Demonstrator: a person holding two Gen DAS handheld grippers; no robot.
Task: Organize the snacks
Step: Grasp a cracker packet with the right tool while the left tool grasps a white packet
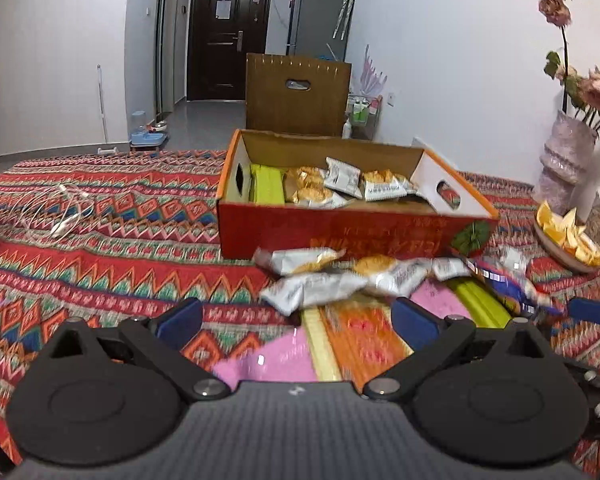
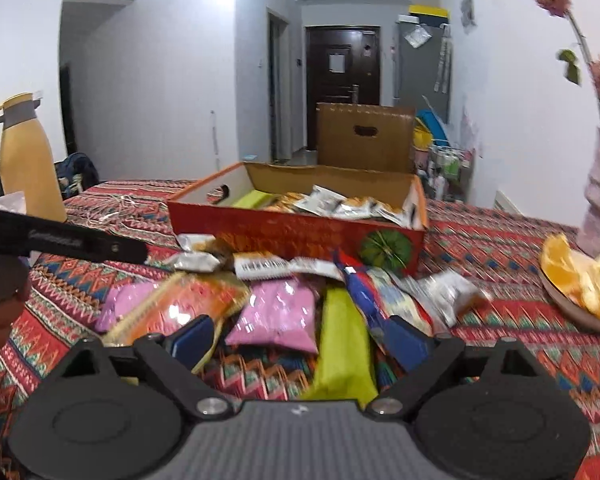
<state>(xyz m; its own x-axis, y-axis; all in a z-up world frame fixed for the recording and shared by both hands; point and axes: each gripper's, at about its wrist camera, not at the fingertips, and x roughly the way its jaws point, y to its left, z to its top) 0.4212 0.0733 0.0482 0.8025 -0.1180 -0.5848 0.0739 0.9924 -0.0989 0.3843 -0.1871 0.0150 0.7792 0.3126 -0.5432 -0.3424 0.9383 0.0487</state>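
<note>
The snacks are partly sorted, I judge: several packets already lie in the open red box, while a loose heap remains on the tabletop just in front of it. Both the left tongs and right tongs hover wide open and empty over that heap, with bare cloth to the left and a plate of orange peel near the right.

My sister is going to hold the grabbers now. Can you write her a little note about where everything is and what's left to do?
Left gripper: jaws open, empty, above the snack pile.
Right gripper: jaws open, empty, over the long lime-green packet.
The red cardboard box on the patterned cloth already holds some silver-and-gold snack packets and a green one.
Left to do: the loose heap in front of the box, including the pink packet, the orange packet and the silver packets.
The plate of orange peels sits at the right.
</note>
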